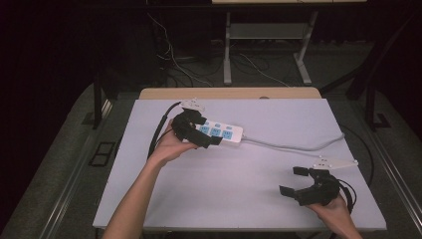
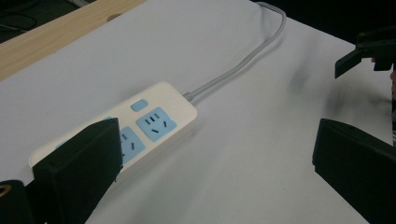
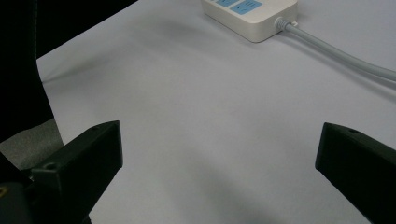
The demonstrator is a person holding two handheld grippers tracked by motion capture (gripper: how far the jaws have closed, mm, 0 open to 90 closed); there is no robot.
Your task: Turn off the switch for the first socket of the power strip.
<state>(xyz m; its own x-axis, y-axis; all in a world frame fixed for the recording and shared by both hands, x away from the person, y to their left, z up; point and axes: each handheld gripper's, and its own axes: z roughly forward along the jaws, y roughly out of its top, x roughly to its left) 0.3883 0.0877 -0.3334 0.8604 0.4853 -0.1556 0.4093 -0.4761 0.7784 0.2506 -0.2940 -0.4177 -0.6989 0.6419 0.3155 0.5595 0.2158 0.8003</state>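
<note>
Left gripper (image 1: 206,133) hangs spread over the power strip (image 1: 221,132), probably lining up a grab, while the right gripper (image 1: 297,181) waits spread near the table's (image 1: 209,199) right edge.

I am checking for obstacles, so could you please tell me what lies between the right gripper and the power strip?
Only bare table lies between the right gripper and the power strip, as the high view shows.

A white power strip (image 1: 219,132) with blue socket faces lies flat on the pale worktop (image 1: 239,194), toward its far left. Its grey cord (image 1: 293,146) leaves the strip's right end and curves across to the worktop's right edge. Beyond the worktop, loose cables (image 1: 174,59) lie on the dark floor beside a grey table frame (image 1: 228,50).
</note>
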